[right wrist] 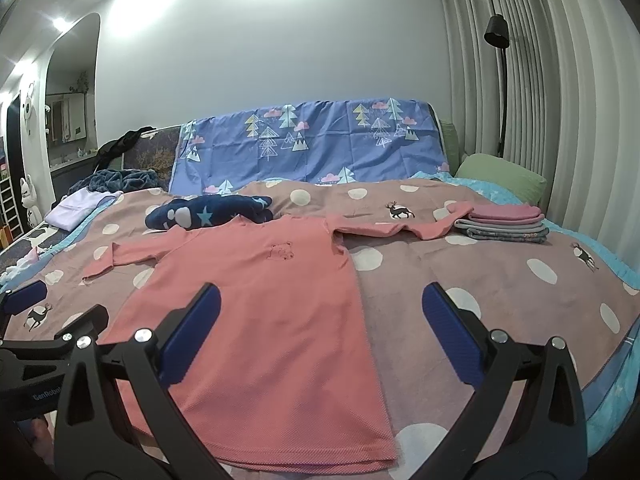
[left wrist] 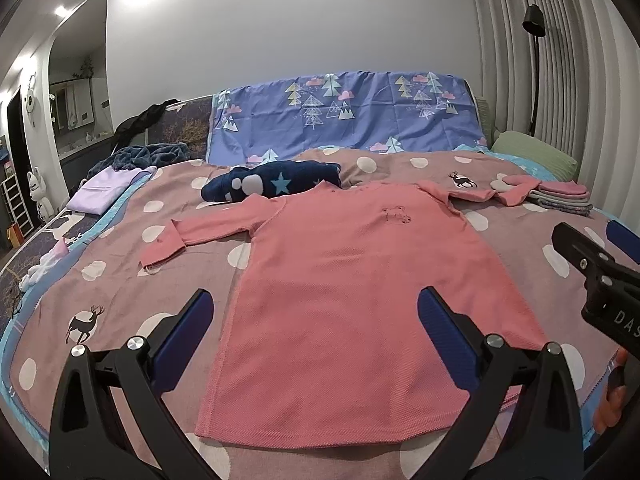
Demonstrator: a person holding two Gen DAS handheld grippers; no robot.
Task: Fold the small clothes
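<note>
A pink long-sleeved shirt [left wrist: 360, 280] was seen spread flat, front up, on the dotted bedspread [left wrist: 520, 280], both sleeves stretched outward; no fold had been made in it. At two o'clock, a stack of folded clothes [right wrist: 506, 222] was judged finished, with the right cuff reaching it. The left gripper [left wrist: 316, 332] and right gripper [right wrist: 322, 332] were held wide apart and empty above the hem. Every fold was judged outstanding.

A home bedroom. Ahead of the grippers lies a bed [left wrist: 120, 240] under a spotted quilt; beyond it, a tree-print headboard cover [left wrist: 344, 116], curtains [left wrist: 560, 60] and a floor lamp [left wrist: 534, 24].
</note>
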